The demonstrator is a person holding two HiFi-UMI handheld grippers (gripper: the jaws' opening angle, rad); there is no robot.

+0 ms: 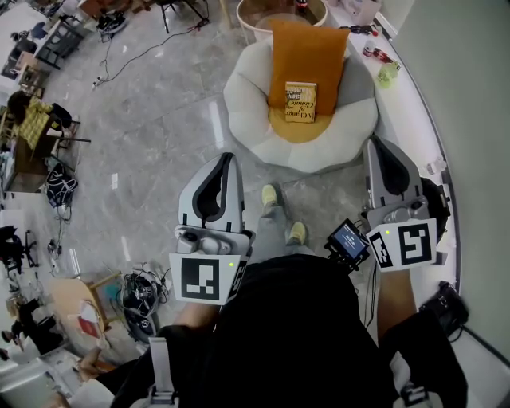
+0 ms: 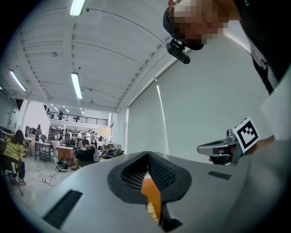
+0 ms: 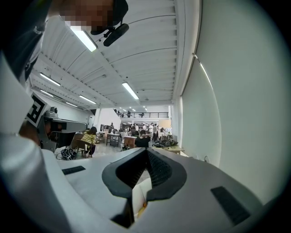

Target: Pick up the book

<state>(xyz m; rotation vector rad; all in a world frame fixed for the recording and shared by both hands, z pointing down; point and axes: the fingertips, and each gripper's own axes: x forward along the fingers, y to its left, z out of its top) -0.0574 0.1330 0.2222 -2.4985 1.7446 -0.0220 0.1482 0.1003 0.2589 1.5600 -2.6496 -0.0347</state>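
The book [image 1: 300, 101], tan with dark print on its cover, leans upright against an orange cushion [image 1: 309, 48] on a white petal-shaped floor seat [image 1: 247, 111]. Both grippers are held level, short of the seat and pointing toward it. My left gripper [image 1: 228, 158] is shut and empty, below and left of the book. My right gripper [image 1: 374, 142] is also shut and empty, near the seat's right edge. In the left gripper view the jaws [image 2: 148, 154] meet at the tip, and a sliver of the book [image 2: 153, 211] and orange cushion [image 2: 152, 193] shows between them. The right gripper [image 3: 146, 150] view shows only white seat behind its jaws.
My yellow-green shoes [image 1: 273, 195] stand on the grey tiled floor just in front of the seat. A round tub [image 1: 253, 20] stands behind the seat. A curved white counter [image 1: 410, 96] with small items runs along the right. Desks, chairs and cables [image 1: 48, 183] fill the left.
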